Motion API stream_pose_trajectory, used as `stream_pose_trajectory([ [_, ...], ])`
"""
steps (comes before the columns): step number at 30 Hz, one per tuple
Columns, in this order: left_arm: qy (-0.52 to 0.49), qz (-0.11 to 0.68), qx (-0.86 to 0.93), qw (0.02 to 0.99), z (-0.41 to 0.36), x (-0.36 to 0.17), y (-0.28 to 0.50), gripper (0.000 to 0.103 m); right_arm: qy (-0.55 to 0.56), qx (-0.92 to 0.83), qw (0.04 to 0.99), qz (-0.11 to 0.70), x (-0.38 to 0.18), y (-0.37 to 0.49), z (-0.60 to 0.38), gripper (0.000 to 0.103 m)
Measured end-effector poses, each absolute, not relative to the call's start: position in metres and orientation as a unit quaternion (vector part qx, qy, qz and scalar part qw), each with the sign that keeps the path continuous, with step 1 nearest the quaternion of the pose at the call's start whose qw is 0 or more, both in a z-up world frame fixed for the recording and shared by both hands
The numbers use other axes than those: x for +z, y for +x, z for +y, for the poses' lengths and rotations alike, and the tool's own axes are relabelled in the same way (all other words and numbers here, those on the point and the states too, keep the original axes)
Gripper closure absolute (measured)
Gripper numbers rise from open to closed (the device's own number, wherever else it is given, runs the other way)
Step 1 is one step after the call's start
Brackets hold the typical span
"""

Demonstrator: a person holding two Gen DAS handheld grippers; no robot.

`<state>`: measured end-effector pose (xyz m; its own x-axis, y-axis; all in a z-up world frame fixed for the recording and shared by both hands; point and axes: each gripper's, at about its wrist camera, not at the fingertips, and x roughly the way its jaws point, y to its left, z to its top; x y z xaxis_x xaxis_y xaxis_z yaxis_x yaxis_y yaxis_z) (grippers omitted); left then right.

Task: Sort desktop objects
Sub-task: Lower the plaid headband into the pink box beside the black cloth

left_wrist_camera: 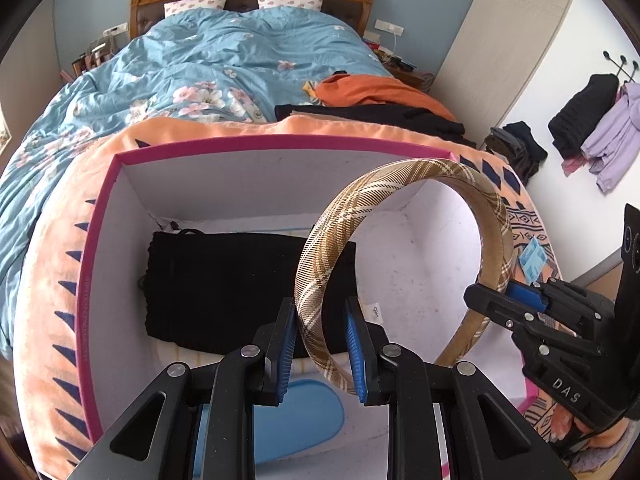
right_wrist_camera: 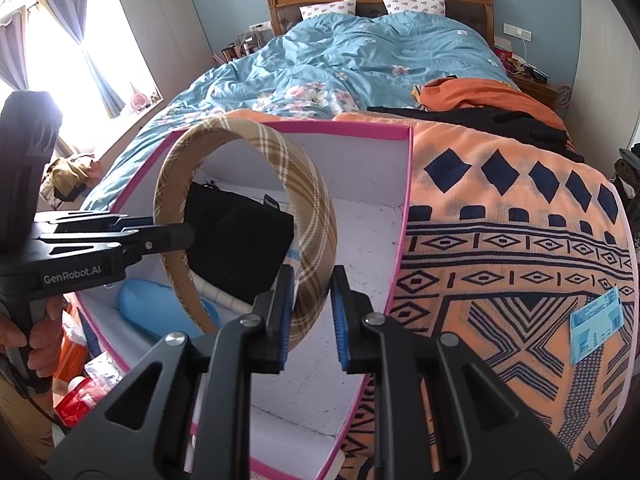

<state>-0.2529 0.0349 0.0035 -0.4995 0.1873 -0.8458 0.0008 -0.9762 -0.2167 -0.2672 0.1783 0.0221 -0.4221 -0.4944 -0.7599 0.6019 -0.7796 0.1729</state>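
Observation:
A tan plaid headband (left_wrist_camera: 400, 184) arches upright over a white box with a pink rim (left_wrist_camera: 256, 142). My left gripper (left_wrist_camera: 322, 344) is shut on one end of the headband. My right gripper (left_wrist_camera: 506, 300) is shut on the other end, at the right. In the right wrist view the headband (right_wrist_camera: 280, 152) runs between my right gripper (right_wrist_camera: 310, 312) and the left gripper (right_wrist_camera: 172, 232). Inside the box lie a black cloth pouch (left_wrist_camera: 224, 288) and a blue case (left_wrist_camera: 296, 416).
The box (right_wrist_camera: 402, 216) sits on an orange patterned blanket (right_wrist_camera: 520, 240) at the foot of a bed with a blue floral duvet (left_wrist_camera: 224, 64). A blue card (right_wrist_camera: 596, 324) lies on the blanket to the right. Orange and black clothes (left_wrist_camera: 384, 100) lie behind.

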Motion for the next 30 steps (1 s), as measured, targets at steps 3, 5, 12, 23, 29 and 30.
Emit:
stream_pose_trajectory([
  [3, -0.505, -0.093, 0.857, 0.051, 0.036, -0.001, -0.258, 0.080, 0.426, -0.843, 0.318, 0.078, 0.020, -0.268, 0.174, 0.082],
  [5, -0.509, -0.094, 0.854, 0.050, 0.035, -0.004, -0.262, 0.080, 0.425, -0.845, 0.314, 0.085, 0.019, -0.269, 0.171, 0.082],
  [12, -0.522, -0.093, 0.847, 0.048, 0.036, -0.010, -0.272, 0.080, 0.422, -0.849, 0.298, 0.111, 0.018, -0.275, 0.164, 0.081],
  [23, -0.546, -0.107, 0.829, 0.046, 0.030, -0.020, -0.295, 0.080, 0.417, -0.851, 0.283, 0.149, 0.015, -0.279, 0.153, 0.079],
  [29, -0.565, -0.106, 0.817, 0.042, 0.036, -0.032, -0.306, 0.080, 0.408, -0.857, 0.264, 0.170, 0.015, -0.287, 0.148, 0.079],
  [30, -0.570, -0.106, 0.814, 0.043, 0.038, -0.034, -0.308, 0.080, 0.407, -0.858, 0.260, 0.173, 0.015, -0.289, 0.147, 0.078],
])
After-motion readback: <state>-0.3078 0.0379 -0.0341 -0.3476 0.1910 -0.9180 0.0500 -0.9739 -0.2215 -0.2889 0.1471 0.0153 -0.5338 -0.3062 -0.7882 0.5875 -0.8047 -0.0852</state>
